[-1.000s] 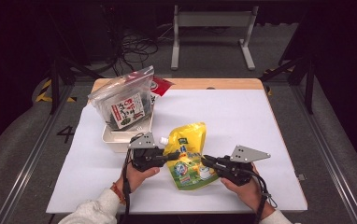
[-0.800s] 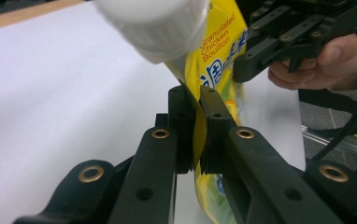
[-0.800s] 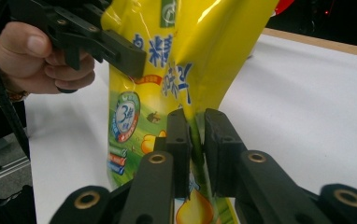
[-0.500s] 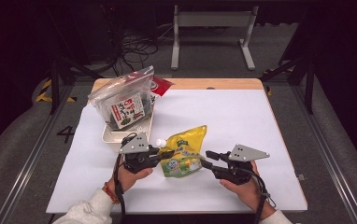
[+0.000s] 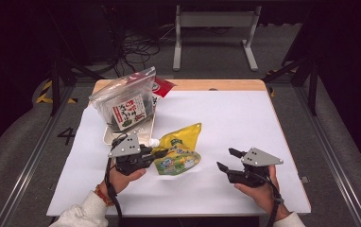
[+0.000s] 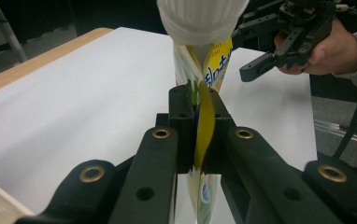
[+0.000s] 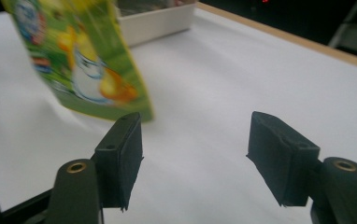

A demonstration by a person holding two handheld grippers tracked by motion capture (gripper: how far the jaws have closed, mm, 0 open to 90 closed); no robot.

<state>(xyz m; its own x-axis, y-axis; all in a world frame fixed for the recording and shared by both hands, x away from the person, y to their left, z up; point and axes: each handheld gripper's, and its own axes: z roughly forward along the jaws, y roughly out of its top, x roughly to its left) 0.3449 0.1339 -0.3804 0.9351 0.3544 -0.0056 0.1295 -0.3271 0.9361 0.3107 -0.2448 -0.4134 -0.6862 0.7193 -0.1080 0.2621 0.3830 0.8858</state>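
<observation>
A yellow-green spouted pouch point(image 5: 178, 150) with a white cap point(image 5: 153, 141) hangs just over the white table point(image 5: 226, 118), and my left gripper point(image 5: 159, 152) is shut on its edge near the cap. In the left gripper view the pouch point(image 6: 204, 116) is pinched between the two black jaws, with the white cap point(image 6: 200, 18) at the top. My right gripper point(image 5: 226, 160) stands open a short way right of the pouch, with nothing between its jaws. Its own view has the pouch point(image 7: 78, 60) lifted at the upper left, beyond the spread fingertips point(image 7: 120, 154).
A white tray point(image 5: 122, 135) at the table's left holds a clear zip bag of dark snacks point(image 5: 124, 101), with a red packet point(image 5: 162, 86) behind it. The right gripper view has the tray's rim point(image 7: 158, 21). Wooden table edge point(image 5: 207, 84) runs along the far side.
The right gripper has let go of the pouch and drawn back to the right, now open. The left gripper has pulled the pouch left and toward the person.
</observation>
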